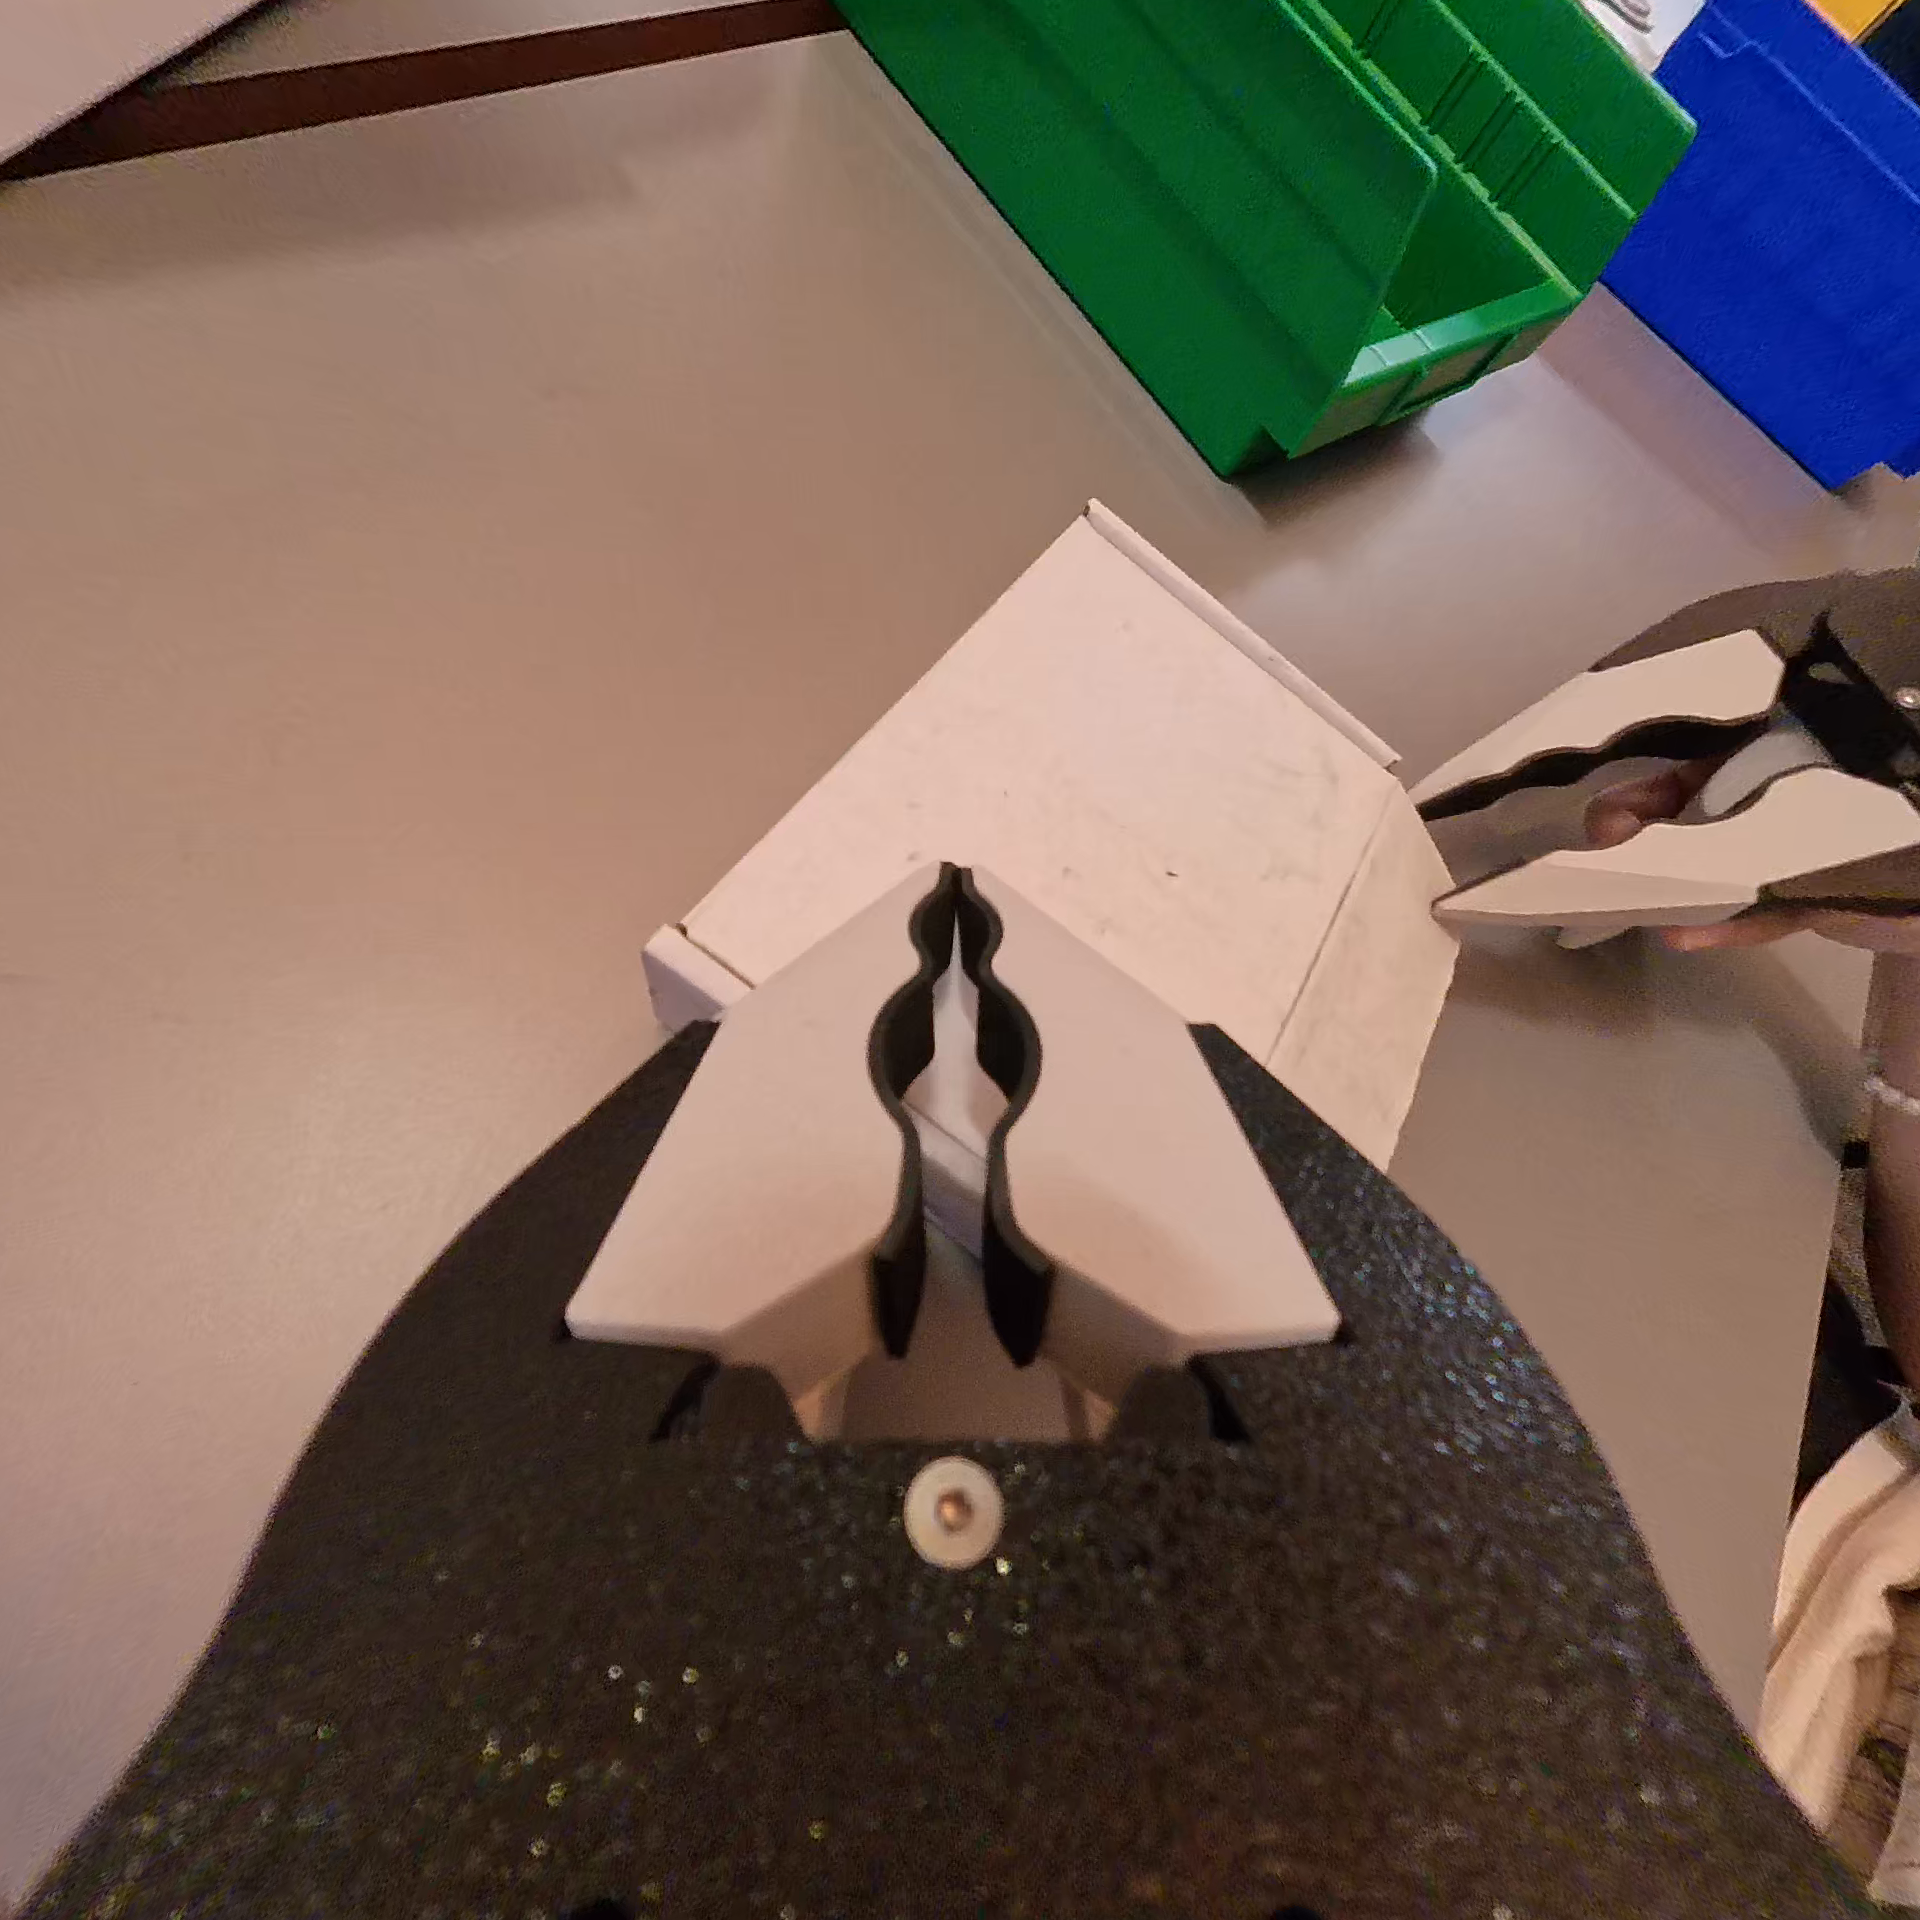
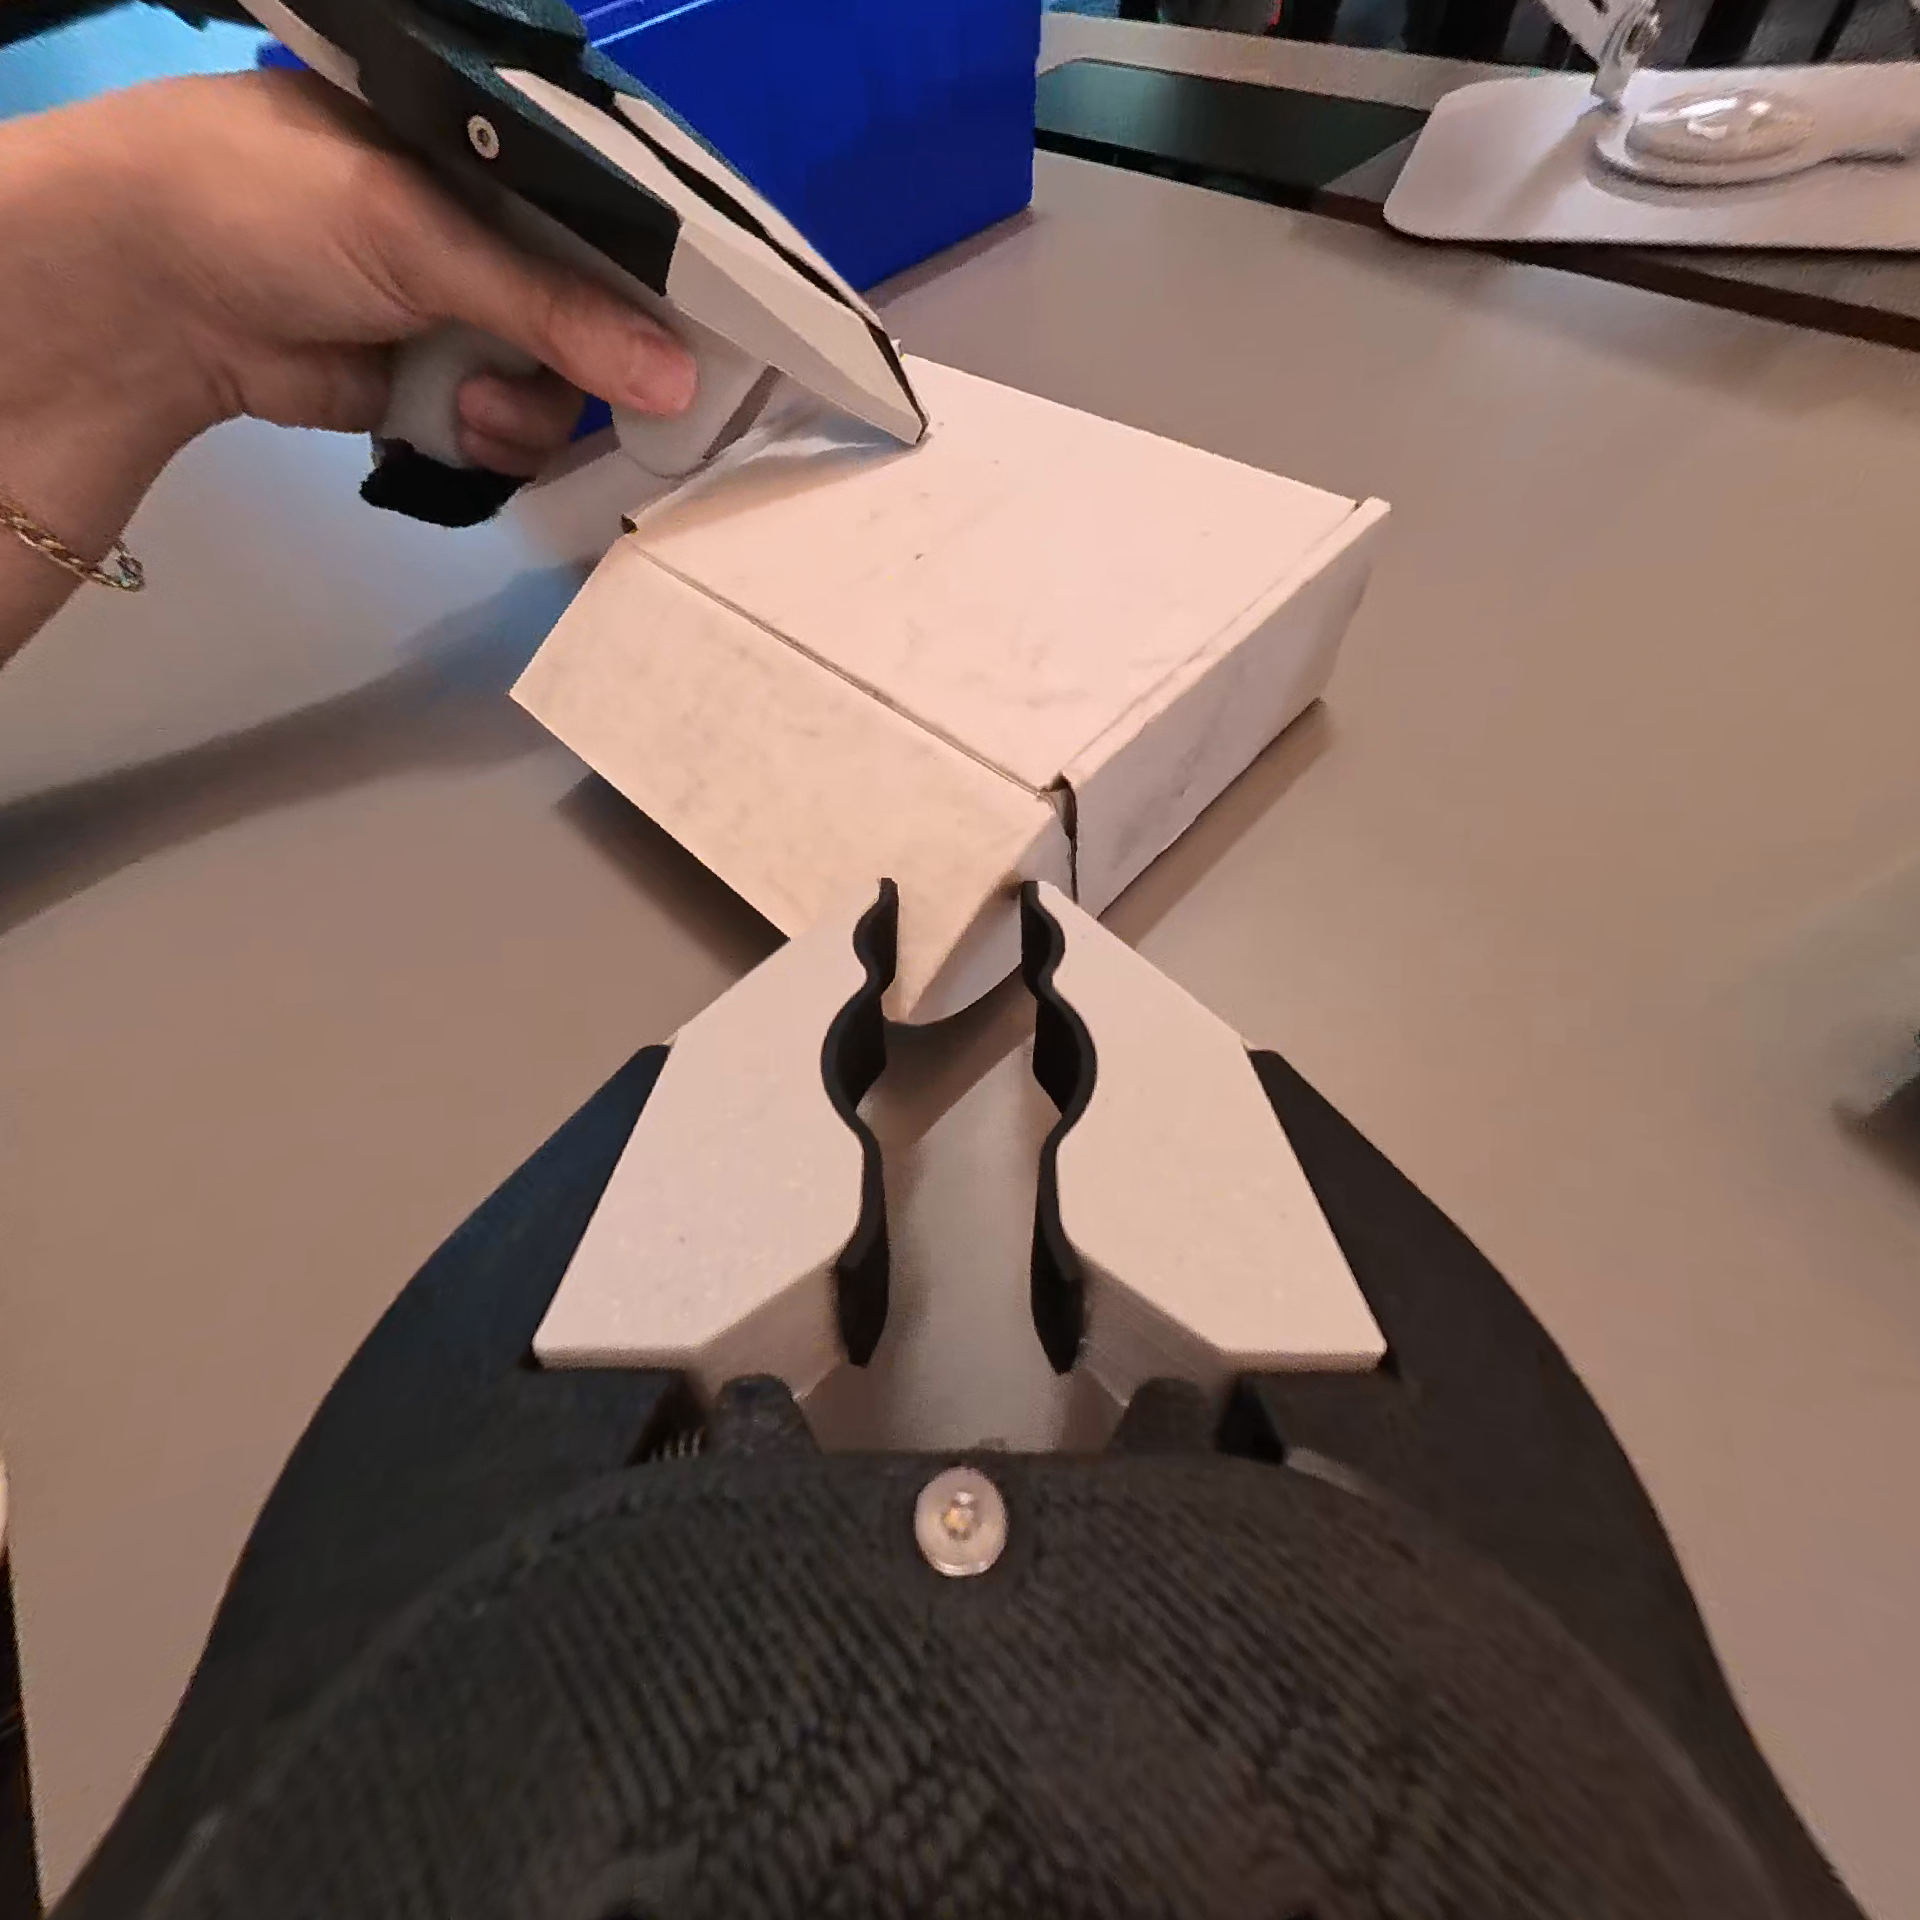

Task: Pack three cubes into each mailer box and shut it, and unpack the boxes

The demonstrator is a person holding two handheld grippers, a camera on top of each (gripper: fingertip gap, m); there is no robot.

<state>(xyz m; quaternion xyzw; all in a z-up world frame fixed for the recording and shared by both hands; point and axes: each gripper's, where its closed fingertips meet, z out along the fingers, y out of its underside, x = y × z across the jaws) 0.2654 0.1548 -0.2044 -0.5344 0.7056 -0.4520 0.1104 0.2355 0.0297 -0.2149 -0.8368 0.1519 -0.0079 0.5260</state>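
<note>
A white mailer box [image 1: 1091, 748] lies on the grey table with its lid down; no cubes show. My left gripper [image 1: 954, 883] is shut and empty, and its tips rest on the lid near the back corner, as the right wrist view shows [image 2: 912, 421]. The box's front flap [image 2: 769, 748] sticks out at a slant, untucked. My right gripper [image 2: 956, 914] is open, with the flap's rounded corner tab between its fingers, not clamped. It also shows in the left wrist view [image 1: 1432, 854] at the flap's edge. The box's inside is hidden.
Green bins [image 1: 1195, 208] and a blue bin [image 1: 1787, 260] stand at the far side of the table. The blue bin [image 2: 831, 114] is behind the left hand [image 2: 260, 260]. A white stand base [image 2: 1662, 177] sits at the far right.
</note>
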